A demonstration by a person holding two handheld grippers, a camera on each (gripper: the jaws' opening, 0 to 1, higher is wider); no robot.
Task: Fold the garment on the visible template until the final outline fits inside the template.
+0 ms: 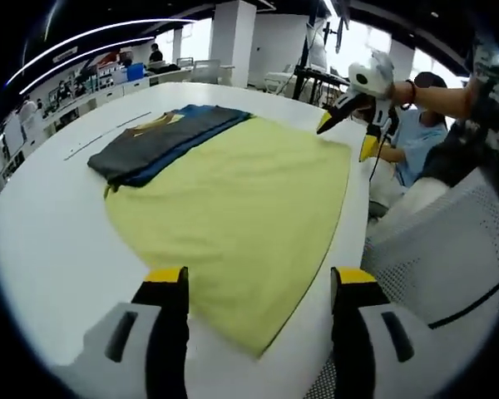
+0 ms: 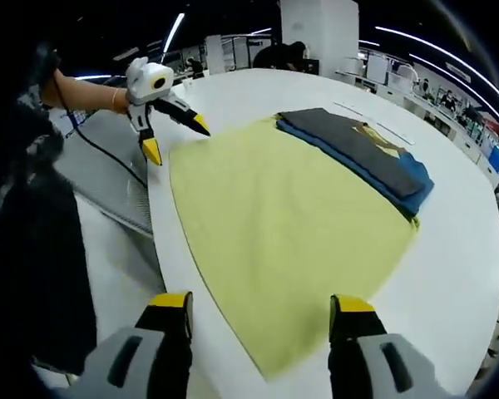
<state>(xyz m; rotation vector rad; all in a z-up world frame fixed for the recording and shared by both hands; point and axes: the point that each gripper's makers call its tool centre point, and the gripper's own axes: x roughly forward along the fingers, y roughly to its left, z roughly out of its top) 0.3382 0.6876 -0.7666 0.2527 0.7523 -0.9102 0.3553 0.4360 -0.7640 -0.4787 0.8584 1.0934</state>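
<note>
Both our tongs gape wide and grip nothing: our left gripper point(image 1: 259, 283) hovers over the yellow garment's point(image 1: 249, 216) near hem at 6 o'clock, our right gripper point(image 2: 259, 307) likewise. That garment lies flat on the white table point(image 1: 50, 249), with folded dark clothes point(image 1: 162, 141) stacked at 11 o'clock in the left gripper view.
</note>
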